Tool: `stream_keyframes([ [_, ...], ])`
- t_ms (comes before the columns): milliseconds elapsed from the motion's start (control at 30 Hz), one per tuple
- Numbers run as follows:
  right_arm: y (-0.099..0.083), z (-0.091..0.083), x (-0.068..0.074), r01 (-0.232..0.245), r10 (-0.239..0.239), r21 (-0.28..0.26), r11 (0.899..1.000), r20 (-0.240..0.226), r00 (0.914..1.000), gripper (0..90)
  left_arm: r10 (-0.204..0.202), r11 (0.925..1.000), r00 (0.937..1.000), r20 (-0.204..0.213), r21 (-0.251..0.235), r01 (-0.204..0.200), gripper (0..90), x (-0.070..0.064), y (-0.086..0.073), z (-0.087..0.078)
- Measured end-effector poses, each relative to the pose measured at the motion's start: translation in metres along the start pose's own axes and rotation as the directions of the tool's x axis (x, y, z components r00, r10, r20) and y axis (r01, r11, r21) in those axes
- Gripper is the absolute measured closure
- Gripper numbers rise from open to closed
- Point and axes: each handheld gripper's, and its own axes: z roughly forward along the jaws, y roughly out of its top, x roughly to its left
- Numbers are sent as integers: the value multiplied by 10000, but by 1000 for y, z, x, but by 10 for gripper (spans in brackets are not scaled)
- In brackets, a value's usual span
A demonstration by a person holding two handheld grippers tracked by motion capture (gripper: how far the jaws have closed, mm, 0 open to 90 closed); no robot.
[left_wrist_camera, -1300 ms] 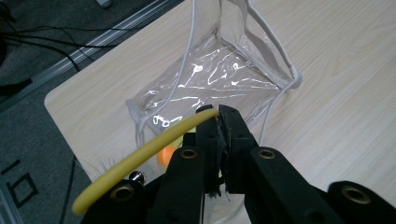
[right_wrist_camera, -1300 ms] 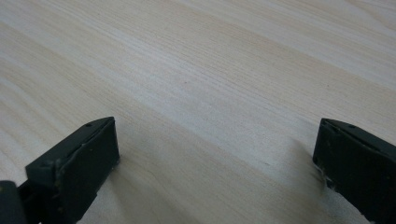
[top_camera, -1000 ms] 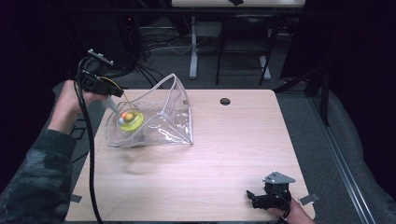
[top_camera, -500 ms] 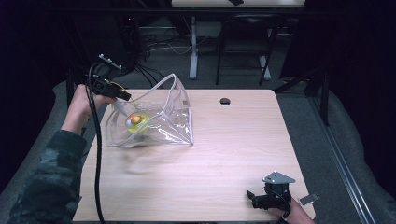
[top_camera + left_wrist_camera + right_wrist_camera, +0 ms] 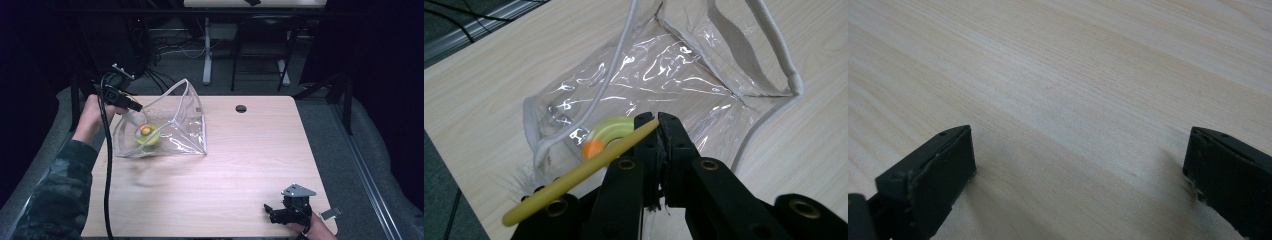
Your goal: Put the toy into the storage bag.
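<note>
High view: our left gripper [image 5: 134, 106] hangs over the open mouth of a clear plastic pouch [image 5: 170, 131] that lies at the table's [image 5: 250, 160] far left. Its jaws are pressed together on a thin yellow stick [image 5: 584, 172], which crosses them at a slant and juts out toward the lower left in the left gripper view. Inside the pouch we see a yellow-green ring [image 5: 147, 136] with an orange ball [image 5: 146, 130] on it; in the left gripper view both sit just past the jaw tips, behind the clear wall. The pouch's pale piping and grey strap [image 5: 734, 45] stand up around its mouth. Our right gripper [image 5: 274, 213] rests near the table's near right edge, well apart from the pouch, with its jaws spread wide over bare wood.
</note>
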Motion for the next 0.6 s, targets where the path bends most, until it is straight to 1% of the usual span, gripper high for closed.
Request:
stream_keyframes([
  [333, 0, 0, 0, 3, -3, 4, 10000, -6, 10000, 0, 31, 9999, 10000, 35, 158, -32, 878, -2, 3, 8],
  [533, 0, -1, 0, 55, -55, 59, 10000, -22, 10000, 0, -56, 9998, 9999, 100, 168, 55, 878, -2, 3, 14],
  [600, 0, -1, 0, 56, -56, 59, 10000, -19, 10000, 0, -42, 9997, 9999, 124, 239, 39, 879, -3, 3, 16],
])
